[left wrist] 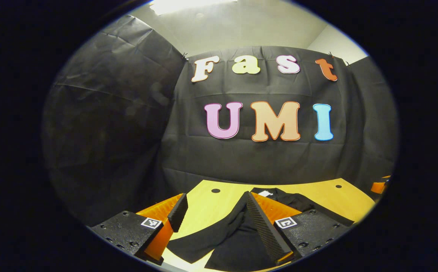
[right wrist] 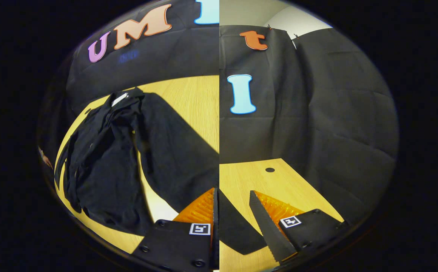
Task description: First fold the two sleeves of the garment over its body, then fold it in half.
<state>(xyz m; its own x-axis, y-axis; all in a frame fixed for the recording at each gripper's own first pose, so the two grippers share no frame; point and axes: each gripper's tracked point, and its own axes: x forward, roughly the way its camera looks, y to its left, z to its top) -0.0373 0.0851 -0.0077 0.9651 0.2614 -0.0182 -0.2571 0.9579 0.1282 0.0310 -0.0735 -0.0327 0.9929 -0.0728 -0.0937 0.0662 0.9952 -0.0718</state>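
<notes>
A black garment (left wrist: 241, 241) lies on the yellow wooden table (left wrist: 204, 204), its collar with a white label (left wrist: 265, 193) at the far end. My left gripper (left wrist: 215, 196) hovers open low over the garment's near left part, one sleeve (left wrist: 204, 241) running between its fingers. The right gripper view is split down the middle. Its left half shows the garment (right wrist: 105, 158) crumpled lengthwise, label (right wrist: 119, 99) far away. My right gripper (right wrist: 232, 190) stands open, with a dark flap of cloth (right wrist: 238, 230) on the table between its fingers.
The black cloth wall (left wrist: 121, 143) closes in the table at the back and sides. Small round holes (left wrist: 215, 190) mark the tabletop near its far edge. An orange part (left wrist: 379, 186) shows at the right edge of the left gripper view. Bare wood (right wrist: 249, 177) lies ahead of the right gripper.
</notes>
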